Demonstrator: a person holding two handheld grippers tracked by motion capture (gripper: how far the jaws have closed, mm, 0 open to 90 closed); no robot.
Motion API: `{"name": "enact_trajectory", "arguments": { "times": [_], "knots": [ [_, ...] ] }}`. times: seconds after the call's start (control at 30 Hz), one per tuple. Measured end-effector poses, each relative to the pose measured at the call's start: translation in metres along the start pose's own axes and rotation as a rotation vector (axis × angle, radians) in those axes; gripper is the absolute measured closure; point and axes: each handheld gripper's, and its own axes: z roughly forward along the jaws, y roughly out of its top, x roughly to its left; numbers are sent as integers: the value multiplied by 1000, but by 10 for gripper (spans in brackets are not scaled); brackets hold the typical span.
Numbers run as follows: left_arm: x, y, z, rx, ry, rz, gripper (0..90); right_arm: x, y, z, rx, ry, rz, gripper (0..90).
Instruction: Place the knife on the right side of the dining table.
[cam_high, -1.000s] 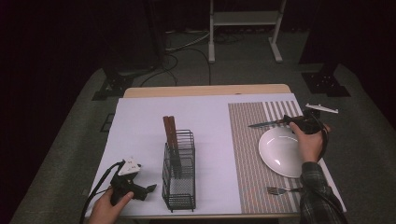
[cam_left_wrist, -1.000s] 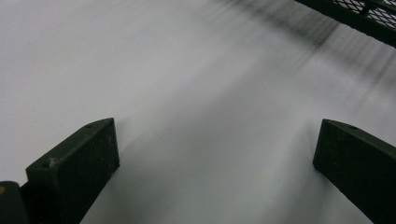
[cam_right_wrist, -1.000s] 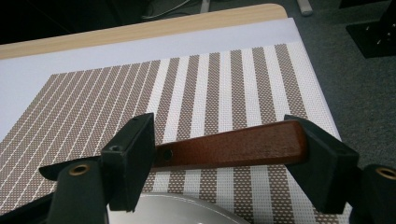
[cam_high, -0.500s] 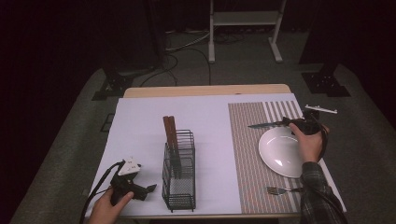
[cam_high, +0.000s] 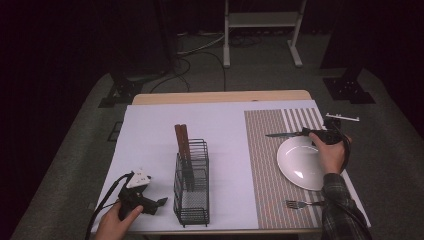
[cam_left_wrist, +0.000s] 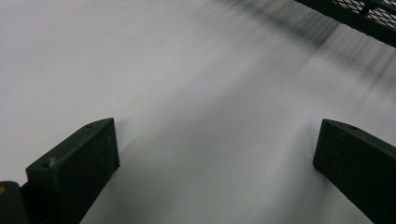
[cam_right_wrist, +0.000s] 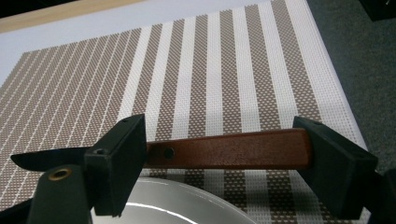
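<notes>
right tool (cam_right_wrist: 219, 154): jaws just been opening, spread wide with brown wooden-handled knife (cam_right_wrist: 224, 150) lying between, likely set down | knife on striped woven placemat (cam_right_wrist: 210, 79) just beyond round white plate (cam_high: 305, 162), table-setting spot | left tool (cam_left_wrist: 215, 158): released, empty, idle on white desk (cam_high: 150, 130) by black wire rack (cam_high: 192, 187) | versus earlier: nothing else moved

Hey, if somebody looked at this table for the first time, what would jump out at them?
Probably the knife with its reddish-brown handle, lying between the right gripper's wide-apart jaws on the striped placemat, just beyond the white plate. Next, the black wire rack mid-table with wooden handles sticking up.
</notes>
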Motion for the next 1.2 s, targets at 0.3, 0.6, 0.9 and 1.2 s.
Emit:
{"name": "enact_trajectory", "arguments": {
  "times": [0.3, 0.6, 0.9, 1.2],
  "knots": [
    [0, 0, 0, -1, 0, 0, 0, -1, 0, 2, 19, -11, 13, 177],
    [0, 0, 0, -1, 0, 0, 0, -2, -1, 2, 30, -46, 3, 193],
    [0, 0, 0, -1, 1, 1, 0, -2, 4, -14, -8, -59, -21, 186],
    [0, 0, 0, 0, 1, 2, 0, 12, 0, -32, -21, -44, -98, 183]
  ]
}}
